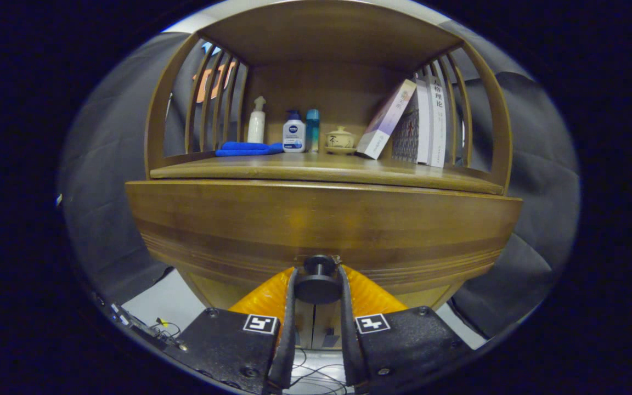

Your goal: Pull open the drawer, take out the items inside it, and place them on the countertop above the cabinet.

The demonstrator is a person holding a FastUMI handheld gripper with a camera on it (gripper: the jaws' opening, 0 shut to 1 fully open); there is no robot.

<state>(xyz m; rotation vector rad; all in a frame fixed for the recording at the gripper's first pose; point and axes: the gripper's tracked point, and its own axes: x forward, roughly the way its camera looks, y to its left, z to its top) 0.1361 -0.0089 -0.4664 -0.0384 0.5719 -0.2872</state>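
Wooden and warm brown, the cabinet (184,137) is showing a smooth, faintly glossy finish with darker bands of grain and fine grooved lines running along the lower edge of the drawer (321,225) front. That drawer front is bulging toward the camera, just under the countertop (316,170), and its round dark knob (317,285) is sticking out on a short stem from the middle of the lower edge. The gripper (317,288) is closing narrowly around this knob, with one finger lying against each side of its disc, so both fingers (288,318) appear to be pressing on it.

Slatted curved sides are framing the open shelf above the countertop, under a flat wooden top. On the countertop a folded blue cloth (247,148) is lying at the left, soft and rounded at its edges. Behind it a white spray bottle (256,127) is standing upright, beside a white pump bottle (294,134) with a dark blue label whose print is too small to read, and a slim teal bottle (312,130). A small cream lidded cup (340,139) is sitting on a saucer near the middle. At the right several books (431,123) are standing, and one book (386,119) is leaning against them; the spine lettering is not legible enough to give.

Grey floor (157,302) is showing beneath the cabinet, with thin cables (165,328) trailing across it.
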